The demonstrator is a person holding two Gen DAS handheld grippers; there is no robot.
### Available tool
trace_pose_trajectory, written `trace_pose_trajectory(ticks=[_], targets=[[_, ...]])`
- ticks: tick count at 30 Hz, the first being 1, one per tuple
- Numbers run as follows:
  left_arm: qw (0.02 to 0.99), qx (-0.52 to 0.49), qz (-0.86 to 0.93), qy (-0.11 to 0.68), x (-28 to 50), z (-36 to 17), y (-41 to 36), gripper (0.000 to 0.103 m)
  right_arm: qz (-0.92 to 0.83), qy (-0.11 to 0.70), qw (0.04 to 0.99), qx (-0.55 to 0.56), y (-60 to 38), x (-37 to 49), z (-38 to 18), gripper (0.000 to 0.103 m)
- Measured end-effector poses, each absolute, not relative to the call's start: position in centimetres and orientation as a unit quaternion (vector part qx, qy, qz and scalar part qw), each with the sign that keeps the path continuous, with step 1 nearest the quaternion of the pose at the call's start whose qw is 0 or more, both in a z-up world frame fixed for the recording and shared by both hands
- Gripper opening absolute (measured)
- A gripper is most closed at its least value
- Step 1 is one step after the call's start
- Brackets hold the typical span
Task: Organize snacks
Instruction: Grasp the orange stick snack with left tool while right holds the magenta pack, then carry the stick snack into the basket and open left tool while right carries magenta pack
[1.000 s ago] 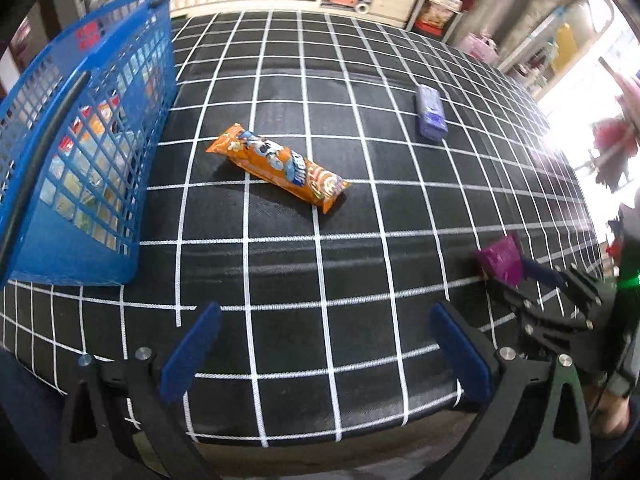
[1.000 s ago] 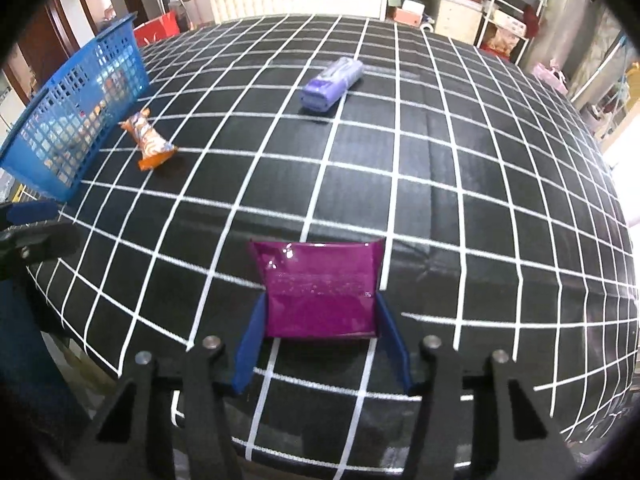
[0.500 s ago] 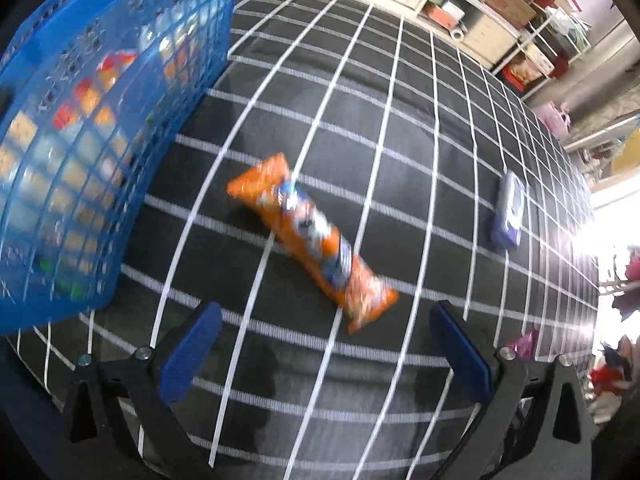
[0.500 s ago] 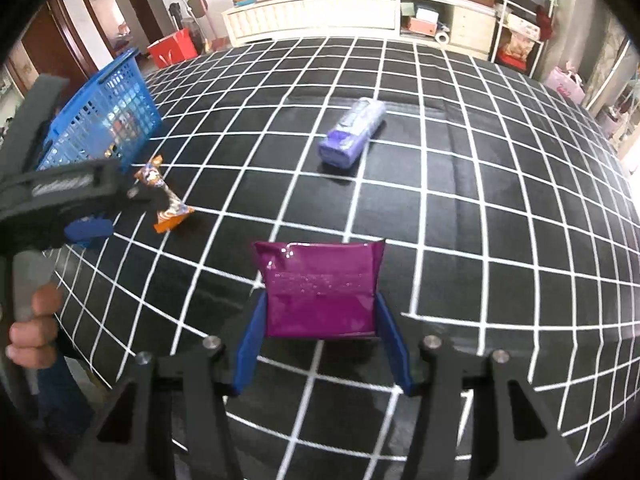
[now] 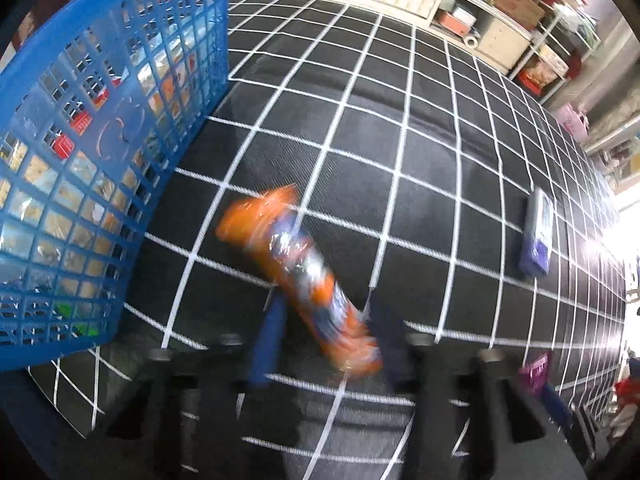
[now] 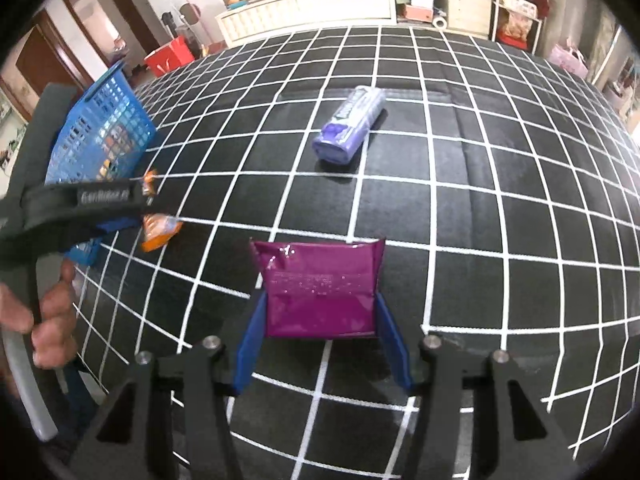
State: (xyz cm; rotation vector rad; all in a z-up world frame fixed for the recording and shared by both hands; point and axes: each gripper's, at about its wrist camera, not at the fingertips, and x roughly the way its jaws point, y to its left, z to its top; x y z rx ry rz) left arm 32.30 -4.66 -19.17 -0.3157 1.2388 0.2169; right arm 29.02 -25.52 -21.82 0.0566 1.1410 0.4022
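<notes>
In the left wrist view, the blurred orange snack packet (image 5: 298,280) is seen low in the middle of the frame, lying slantwise between the blue fingers of the left tool (image 5: 326,336), which are drawn in against it, apparently clamped. The blue mesh basket (image 5: 80,152), its likely destination, fills the upper left.

In the right wrist view, the purple snack pouch (image 6: 320,288) is gripped by the right tool (image 6: 322,344) at lower centre, above the checked counter (image 6: 520,208). A lilac packet (image 6: 352,128) is left lying upper centre, apart from both.
</notes>
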Motion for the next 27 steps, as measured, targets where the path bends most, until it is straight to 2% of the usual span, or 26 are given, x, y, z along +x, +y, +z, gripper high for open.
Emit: trace_pose_trajectory(ticks=[2, 4, 9, 17, 27], targets=[[0.803, -0.135, 0.091, 0.573, 31.9, -18.9, -5.1, 0.019, 0.188, 0.537, 0.822, 0.021, -25.1, 29.0, -21.7, 0.059], [0.803, -0.134, 0.073, 0.576, 31.7, -18.9, -5.3, 0.015, 0.186, 0.535, 0.824, 0.014, -24.7, 28.9, -21.5, 0.059], [0.813, -0.127, 0.031, 0.567, 30.1, -17.5, -5.8, 0.013, 0.177, 0.531, 0.828, 0.020, -24.1, 29.1, -20.1, 0.059], [0.844, -0.059, -0.054, 0.531, 28.0, -13.1, -6.9, 0.013, 0.187, 0.505, 0.843, -0.001, -21.7, 27.8, -16.3, 0.059], [0.881, -0.010, -0.070, 0.468, 23.8, -7.0, -2.5, 0.013, 0.226, 0.461, 0.857, -0.050, -17.1, 26.3, -11.1, 0.059]])
